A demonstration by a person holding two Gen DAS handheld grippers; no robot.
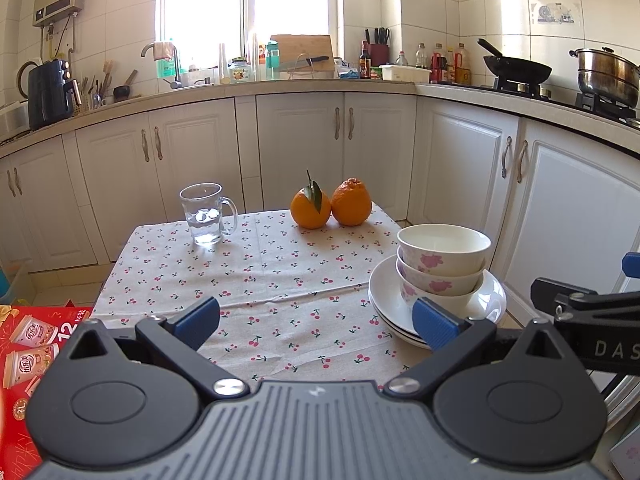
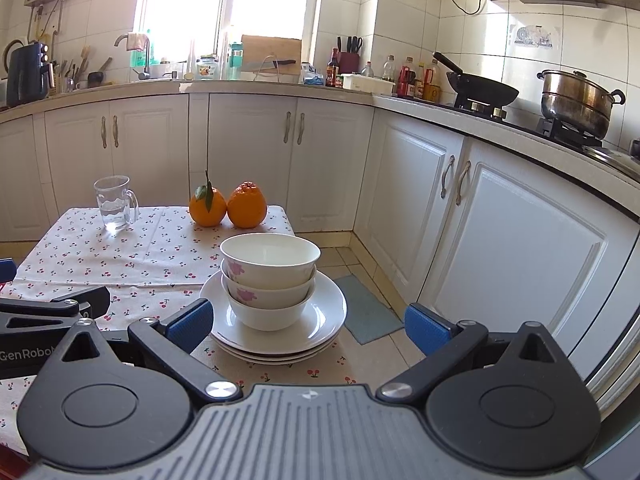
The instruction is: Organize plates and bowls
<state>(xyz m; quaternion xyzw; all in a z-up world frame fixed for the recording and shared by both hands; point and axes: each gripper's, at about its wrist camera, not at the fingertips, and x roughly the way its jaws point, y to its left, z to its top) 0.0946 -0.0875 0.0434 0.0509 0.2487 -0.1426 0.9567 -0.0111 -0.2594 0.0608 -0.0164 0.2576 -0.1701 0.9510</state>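
The bench [image 1: 256,272], covered with a cherry-print cloth, is filling the middle of the left wrist view and the left half of the right wrist view. White cabinets [image 2: 248,148] are running across the upper half of both views, and a counter above them is carrying a black wok [image 2: 480,88] and a steel pot [image 2: 576,100] at upper right.

The left gripper [image 1: 316,320] is occupying the lower part of the left wrist view. Its jaws are standing wide apart and holding nothing; its right blue pad is overlapping the near rim of the plate stack in the picture, and contact cannot be told. The right gripper [image 2: 308,324] is occupying the lower part of the right wrist view. Its jaws are also standing wide and empty, with the plate stack showing between them.

The stacked white plates [image 2: 324,320] are sitting at the near right corner of the bench, at centre in the right wrist view and at right in the left wrist view. Three nested bowls [image 2: 270,280], the upper two showing pink flowers, are standing upright on the top plate.

A glass mug [image 1: 204,214] is standing at the far left of the bench. Two oranges [image 1: 330,208] are touching each other at the far edge, well apart from the plates.
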